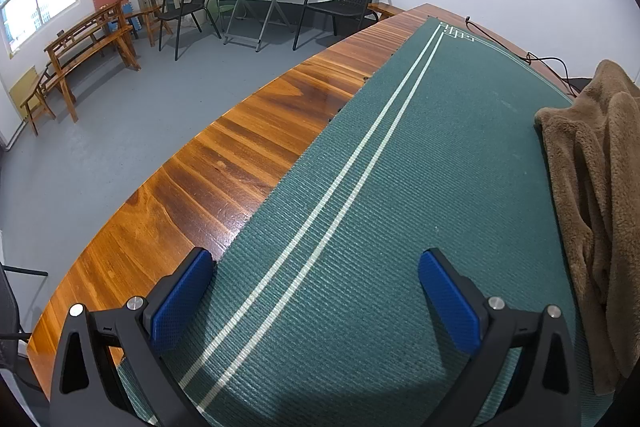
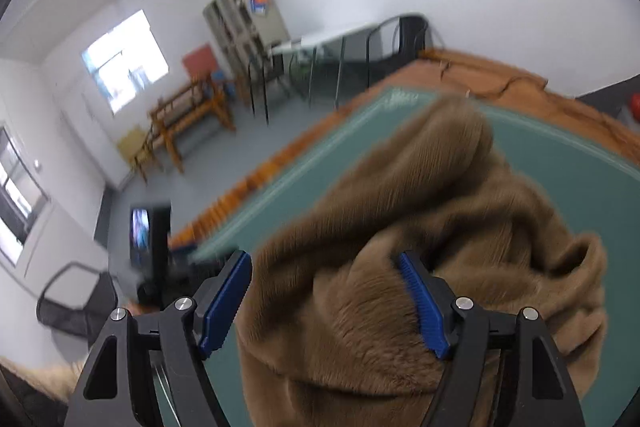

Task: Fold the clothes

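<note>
Both tools over bare mat [image 1: 400,207].

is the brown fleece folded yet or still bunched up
Still bunched up. The brown fleece lies in a rumpled heap with loose ridges on the green mat; no flat layers or straight edges show. Its far side is hidden.

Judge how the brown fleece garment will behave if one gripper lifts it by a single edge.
The brown fleece garment lies in soft rumpled folds, so it would probably droop and bunch. Its thick pile suggests bulk, though likely modest weight. The fuzzy surface should grip the right gripper pads rather than slip.
</note>
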Demonstrator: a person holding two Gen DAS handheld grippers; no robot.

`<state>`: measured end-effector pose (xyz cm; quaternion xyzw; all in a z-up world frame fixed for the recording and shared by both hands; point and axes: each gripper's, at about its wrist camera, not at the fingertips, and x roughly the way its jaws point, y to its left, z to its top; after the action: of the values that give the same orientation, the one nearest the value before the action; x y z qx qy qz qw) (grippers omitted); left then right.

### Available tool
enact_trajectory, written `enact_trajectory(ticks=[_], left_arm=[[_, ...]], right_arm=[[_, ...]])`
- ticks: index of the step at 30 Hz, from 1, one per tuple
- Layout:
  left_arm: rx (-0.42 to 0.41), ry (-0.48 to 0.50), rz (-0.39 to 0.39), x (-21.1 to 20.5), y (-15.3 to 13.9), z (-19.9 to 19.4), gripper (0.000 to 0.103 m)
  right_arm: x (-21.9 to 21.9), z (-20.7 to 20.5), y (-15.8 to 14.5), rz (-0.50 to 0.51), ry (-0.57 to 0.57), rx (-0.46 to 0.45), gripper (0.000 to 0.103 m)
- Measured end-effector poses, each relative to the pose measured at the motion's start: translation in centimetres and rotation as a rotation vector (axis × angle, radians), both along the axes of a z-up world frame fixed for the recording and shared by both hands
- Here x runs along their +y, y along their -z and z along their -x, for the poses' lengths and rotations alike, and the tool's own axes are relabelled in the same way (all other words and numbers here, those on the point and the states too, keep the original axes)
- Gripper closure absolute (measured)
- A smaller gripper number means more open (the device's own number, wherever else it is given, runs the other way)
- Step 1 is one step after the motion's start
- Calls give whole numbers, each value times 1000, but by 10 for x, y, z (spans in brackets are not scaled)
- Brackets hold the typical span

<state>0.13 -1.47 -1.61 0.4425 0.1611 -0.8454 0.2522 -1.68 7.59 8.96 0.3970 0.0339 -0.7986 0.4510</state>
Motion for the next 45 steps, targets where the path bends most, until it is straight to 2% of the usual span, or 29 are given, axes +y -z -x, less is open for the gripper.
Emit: enact_trajectory(ticks=[7, 12, 17, 22, 25, 27, 29, 33, 37, 38, 41, 43, 44, 45], left_arm=[[1, 1, -8, 0, 1, 0, 0], [9, 76, -32, 1, -3, -4, 0], [138, 233, -168, 15, -35, -28, 0], [194, 431, -110, 58, -79, -42, 0], [218, 556, -131, 82, -94, -44, 0], [222, 615, -153, 97, -100, -37, 0], [225, 650, -187, 109, -106, -29, 0], [203, 646, -251, 112, -113, 3, 0], [143, 635, -453, 114, -106, 40, 0], [138, 628, -478, 117, -104, 45, 0], [115, 594, -479, 126, -103, 52, 13], [91, 586, -463, 130, -101, 57, 34], [78, 578, -452, 132, -99, 60, 42], [68, 568, -444, 134, -96, 64, 46]], right_arm=[[21, -86, 45, 46, -118, -56, 21], [38, -150, 72, 55, -222, -59, 17], [35, -210, 82, 56, -301, -39, 12], [16, -266, 93, 38, -343, -46, 8], [8, -291, 109, -9, -320, -16, 8], [8, -301, 114, 10, -299, -37, 8], [6, -311, 119, 29, -281, -56, 8], [-8, -334, 125, 18, -264, -36, 8], [-34, -359, 123, 5, -244, -5, 8], [-36, -359, 124, 4, -240, -1, 8], [-40, -366, 127, 4, -228, 11, 8], [-46, -376, 129, 0, -221, 18, 8], [-49, -382, 130, -3, -219, 24, 8], [-51, -387, 131, -2, -217, 31, 8]])
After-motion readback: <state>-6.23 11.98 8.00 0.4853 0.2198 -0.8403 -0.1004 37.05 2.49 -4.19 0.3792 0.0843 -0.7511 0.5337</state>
